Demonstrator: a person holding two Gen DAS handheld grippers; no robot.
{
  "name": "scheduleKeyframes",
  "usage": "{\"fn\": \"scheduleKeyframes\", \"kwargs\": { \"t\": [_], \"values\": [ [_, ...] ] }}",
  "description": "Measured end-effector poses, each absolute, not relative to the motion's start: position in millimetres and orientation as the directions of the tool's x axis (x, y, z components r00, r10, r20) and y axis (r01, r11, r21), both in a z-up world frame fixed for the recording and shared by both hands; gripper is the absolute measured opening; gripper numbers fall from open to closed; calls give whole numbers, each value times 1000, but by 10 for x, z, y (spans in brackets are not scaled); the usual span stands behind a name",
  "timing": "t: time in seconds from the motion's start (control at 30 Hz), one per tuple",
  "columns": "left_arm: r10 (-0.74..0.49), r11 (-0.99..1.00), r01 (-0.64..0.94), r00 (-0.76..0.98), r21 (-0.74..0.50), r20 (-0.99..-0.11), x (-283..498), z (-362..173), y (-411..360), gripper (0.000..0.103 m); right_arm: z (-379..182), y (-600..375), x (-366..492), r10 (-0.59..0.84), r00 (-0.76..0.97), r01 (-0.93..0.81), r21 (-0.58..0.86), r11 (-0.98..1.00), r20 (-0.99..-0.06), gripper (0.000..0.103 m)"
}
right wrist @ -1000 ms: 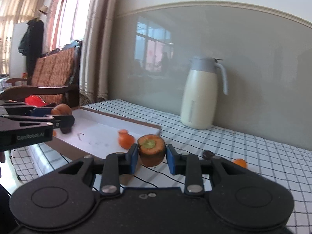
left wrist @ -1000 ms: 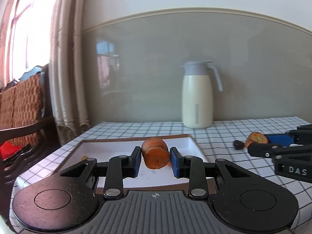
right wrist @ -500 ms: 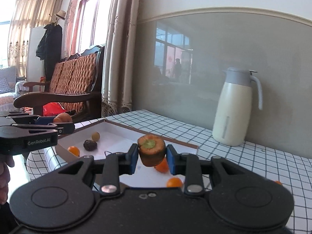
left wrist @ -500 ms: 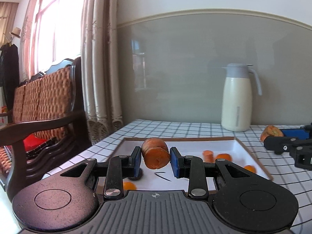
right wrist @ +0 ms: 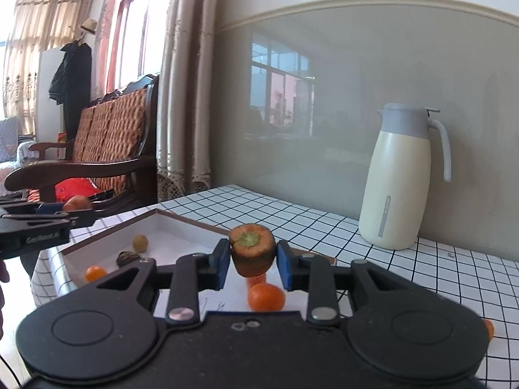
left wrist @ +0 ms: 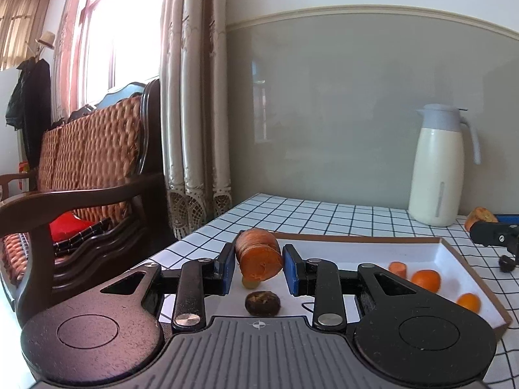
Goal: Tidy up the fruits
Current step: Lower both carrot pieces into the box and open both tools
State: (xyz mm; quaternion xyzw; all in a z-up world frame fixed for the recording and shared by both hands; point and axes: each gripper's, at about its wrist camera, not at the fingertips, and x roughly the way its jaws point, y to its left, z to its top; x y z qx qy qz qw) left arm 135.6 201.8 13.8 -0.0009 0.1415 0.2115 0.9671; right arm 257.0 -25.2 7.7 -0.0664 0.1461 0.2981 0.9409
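Observation:
My left gripper (left wrist: 258,262) is shut on a thick orange carrot chunk (left wrist: 258,257), held above the near left part of the white tray (left wrist: 363,249). My right gripper (right wrist: 249,261) is shut on a carrot top piece (right wrist: 251,253) with a green stem scar, held over the tray's (right wrist: 175,241) right side. In the tray lie small oranges (left wrist: 426,280) (right wrist: 266,296), a dark brown fruit (left wrist: 262,303) (right wrist: 127,258), a small yellow-green fruit (right wrist: 140,243) and a carrot bit (left wrist: 398,269). Each gripper shows at the edge of the other's view (left wrist: 496,231) (right wrist: 42,223).
A cream thermos jug (left wrist: 436,165) (right wrist: 404,178) stands at the back of the checked tablecloth (left wrist: 324,214) against the grey wall. A wooden bench (left wrist: 81,175) with woven cushions and curtains stand off the table's left edge. A dark fruit (left wrist: 506,263) and a small orange (right wrist: 488,329) lie outside the tray.
Both grippers have swung left across the table with their carrot pieces still held. The tray's fruits and the bench have come into view, and the jug has shifted right.

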Motion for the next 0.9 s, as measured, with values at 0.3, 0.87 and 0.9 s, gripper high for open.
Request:
{"fn": "scheduleKeyframes", "kwargs": {
  "t": [0.3,0.87,0.9],
  "values": [
    [412,908,-416,858,55,-308,1727,124,2099,32,-15,-130,2962,517,775,-561,-19,828,-364,22],
    [514,853,-515,805,80,-296,2087,-19,2237,101,-155,-136,3459,412,841,-458,-55,887,-350,98],
    [526,847,-525,809,81,-263,2047,-28,2222,103,-163,-153,3482,423,833,-465,-35,885,-356,97]
  ]
}}
